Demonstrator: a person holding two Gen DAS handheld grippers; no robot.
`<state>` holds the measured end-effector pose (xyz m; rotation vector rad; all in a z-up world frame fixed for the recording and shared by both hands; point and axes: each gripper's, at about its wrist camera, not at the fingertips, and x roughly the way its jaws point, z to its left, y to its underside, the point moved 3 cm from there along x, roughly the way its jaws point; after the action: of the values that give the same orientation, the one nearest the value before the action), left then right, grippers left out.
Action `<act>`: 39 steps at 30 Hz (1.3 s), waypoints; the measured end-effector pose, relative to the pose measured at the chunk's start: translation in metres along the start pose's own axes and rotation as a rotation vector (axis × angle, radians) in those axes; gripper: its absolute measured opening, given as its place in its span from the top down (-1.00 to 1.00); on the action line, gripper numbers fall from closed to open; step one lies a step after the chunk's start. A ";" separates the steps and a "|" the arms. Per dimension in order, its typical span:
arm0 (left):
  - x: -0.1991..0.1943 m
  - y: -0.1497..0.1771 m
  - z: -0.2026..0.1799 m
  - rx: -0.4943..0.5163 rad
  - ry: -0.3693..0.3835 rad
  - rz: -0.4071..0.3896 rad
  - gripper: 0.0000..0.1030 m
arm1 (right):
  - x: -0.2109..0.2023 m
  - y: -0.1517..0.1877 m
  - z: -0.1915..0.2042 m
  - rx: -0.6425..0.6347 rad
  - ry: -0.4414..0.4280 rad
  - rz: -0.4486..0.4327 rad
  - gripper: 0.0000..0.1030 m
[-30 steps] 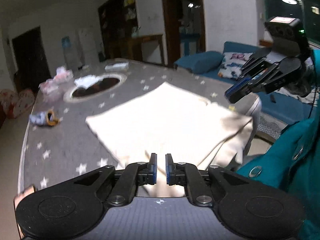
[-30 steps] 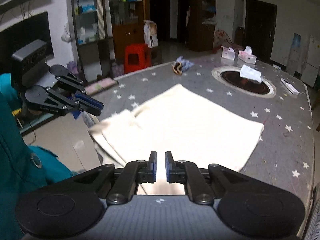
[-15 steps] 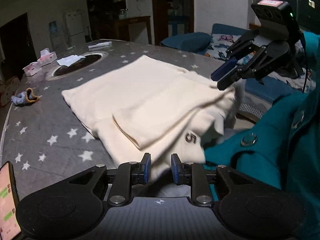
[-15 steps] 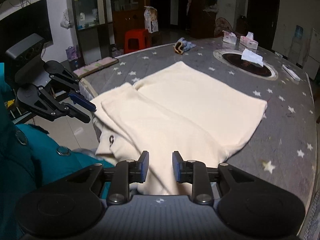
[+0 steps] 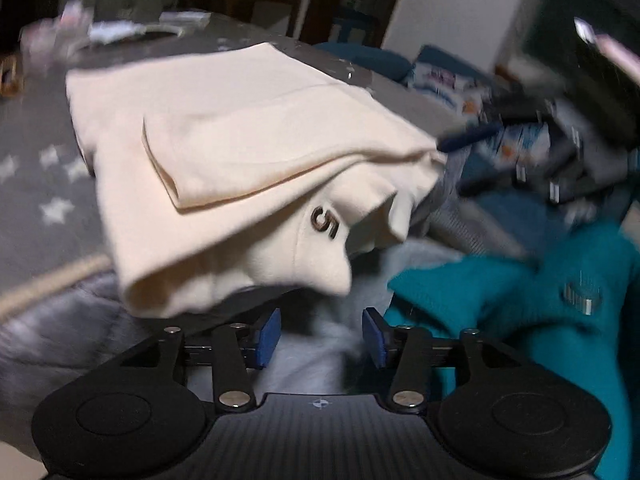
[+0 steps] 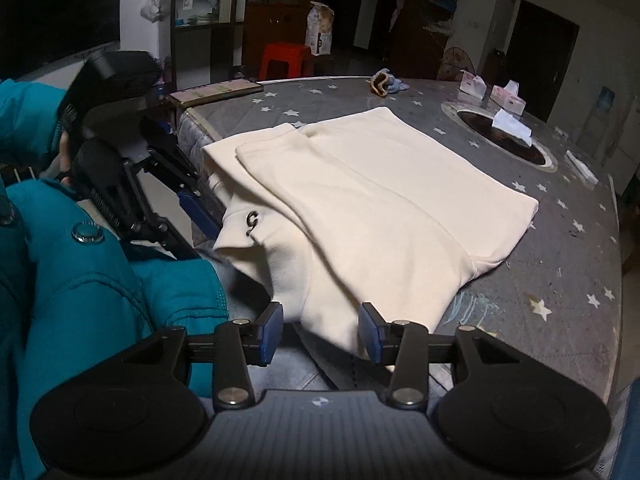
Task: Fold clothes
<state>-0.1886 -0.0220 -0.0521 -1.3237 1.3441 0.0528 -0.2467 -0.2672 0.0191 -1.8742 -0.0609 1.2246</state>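
A cream garment (image 6: 376,208) lies folded over on the grey star-patterned table (image 6: 560,300), its near part hanging over the table's front edge. A dark "5" mark (image 5: 325,222) shows on the hanging part. My left gripper (image 5: 321,336) is open and empty, just below the hanging edge; it also shows in the right wrist view (image 6: 192,208) at the garment's left side. My right gripper (image 6: 321,333) is open and empty at the garment's near edge. It appears blurred in the left wrist view (image 5: 472,144) to the right of the garment.
The person's teal jacket (image 6: 100,280) is close on the left. A round hole in the table (image 6: 504,138) with a tissue, pink tissue packs (image 6: 492,90) and a small rag (image 6: 386,82) lie at the far side. A red stool (image 6: 286,58) stands behind.
Both grippers opened wide and let go of the garment, then drew back towards the table's front edge. The garment's folded-over part now rests on the table and hangs over the edge.
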 end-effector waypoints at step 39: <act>-0.049 -0.071 0.004 -0.191 0.126 -0.252 0.84 | 0.029 0.005 0.023 -0.336 0.127 -0.171 0.22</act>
<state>-0.1542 -0.0140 0.0265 -1.6734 1.2911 -0.0784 -0.2514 -0.2418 -0.0081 -2.1817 -0.3706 1.0225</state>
